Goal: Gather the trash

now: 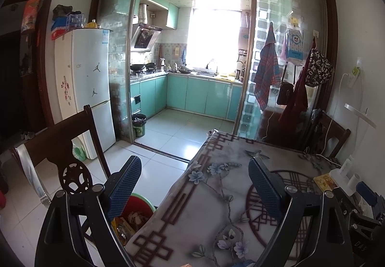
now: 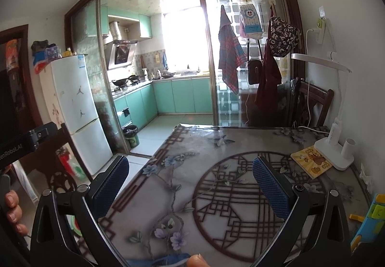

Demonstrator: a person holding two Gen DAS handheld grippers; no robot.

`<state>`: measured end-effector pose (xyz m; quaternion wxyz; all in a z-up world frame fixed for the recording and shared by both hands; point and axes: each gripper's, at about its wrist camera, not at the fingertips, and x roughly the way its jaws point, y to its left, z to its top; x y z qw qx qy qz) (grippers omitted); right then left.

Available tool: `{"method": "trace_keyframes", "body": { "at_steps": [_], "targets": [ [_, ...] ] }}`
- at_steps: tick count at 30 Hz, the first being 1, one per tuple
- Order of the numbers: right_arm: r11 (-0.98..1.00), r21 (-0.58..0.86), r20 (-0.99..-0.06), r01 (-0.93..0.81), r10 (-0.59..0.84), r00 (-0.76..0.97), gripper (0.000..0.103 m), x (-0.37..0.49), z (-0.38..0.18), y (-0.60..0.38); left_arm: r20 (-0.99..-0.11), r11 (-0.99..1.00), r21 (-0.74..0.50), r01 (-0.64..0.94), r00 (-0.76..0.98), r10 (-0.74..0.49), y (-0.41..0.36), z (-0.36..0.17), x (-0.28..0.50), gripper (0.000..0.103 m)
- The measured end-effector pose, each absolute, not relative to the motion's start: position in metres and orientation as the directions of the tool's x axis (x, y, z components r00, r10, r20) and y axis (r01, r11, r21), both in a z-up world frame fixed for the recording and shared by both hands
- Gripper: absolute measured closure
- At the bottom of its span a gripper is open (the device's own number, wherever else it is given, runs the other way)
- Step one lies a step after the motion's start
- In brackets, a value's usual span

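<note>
Patterned table facing kitchen w/ fridge; left gripper & right gripper spread, empty.

**Hidden and cut off**

Red bucket beside the bench half covered by the left gripper's finger; contents too jumbled to name. Blue-and-yellow object cropped at the right edge. Fingertip cut by the bottom edge. Kitchen window blown out white.
</note>
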<state>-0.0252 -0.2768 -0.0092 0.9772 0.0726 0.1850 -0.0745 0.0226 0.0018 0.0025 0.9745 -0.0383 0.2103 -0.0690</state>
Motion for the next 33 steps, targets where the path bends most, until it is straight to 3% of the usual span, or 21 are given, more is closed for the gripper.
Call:
{"method": "trace_keyframes", "body": {
  "at_steps": [33],
  "targets": [
    [0.977, 0.121, -0.402, 0.177, -0.115, 0.908, 0.000, -0.019, -0.020, -0.277, -0.453, 0.987, -0.101, 0.128, 0.877, -0.160, 0.001, -0.014, 0.037, 0.012]
  ]
}}
